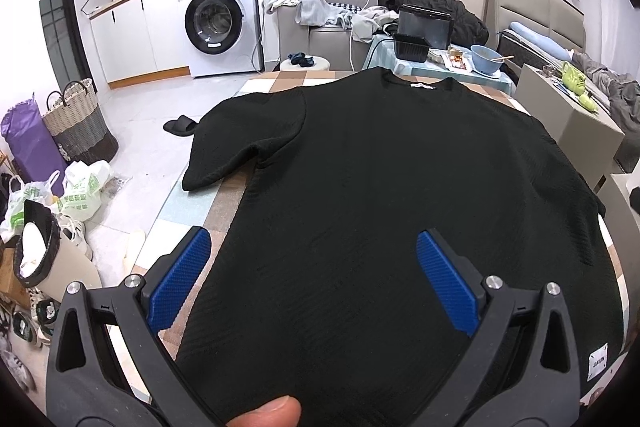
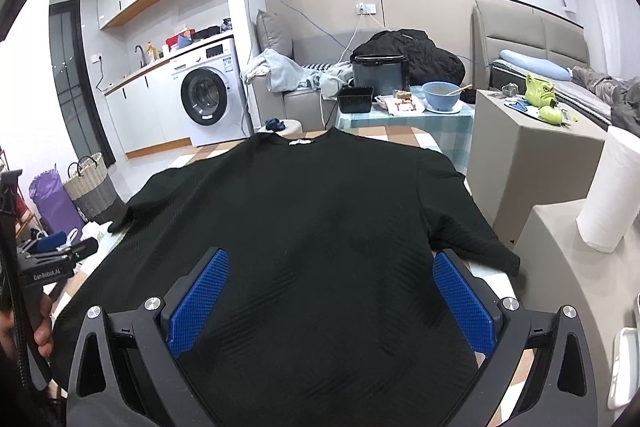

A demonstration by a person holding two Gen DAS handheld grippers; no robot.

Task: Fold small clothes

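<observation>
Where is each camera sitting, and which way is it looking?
Left wrist view: it sits on the left gripper, looking forward over the black T-shirt toward its collar; open blue fingers and a fingertip show.
Right wrist view: it sits on the right gripper, facing the same way; open blue fingers show, with the left gripper and a hand at the left edge.
Both share the T-shirt and the washing machine.

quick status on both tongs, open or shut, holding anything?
Left tongs: open, above the black shirt, holding nothing.
Right tongs: open, above the shirt, holding nothing.
</observation>
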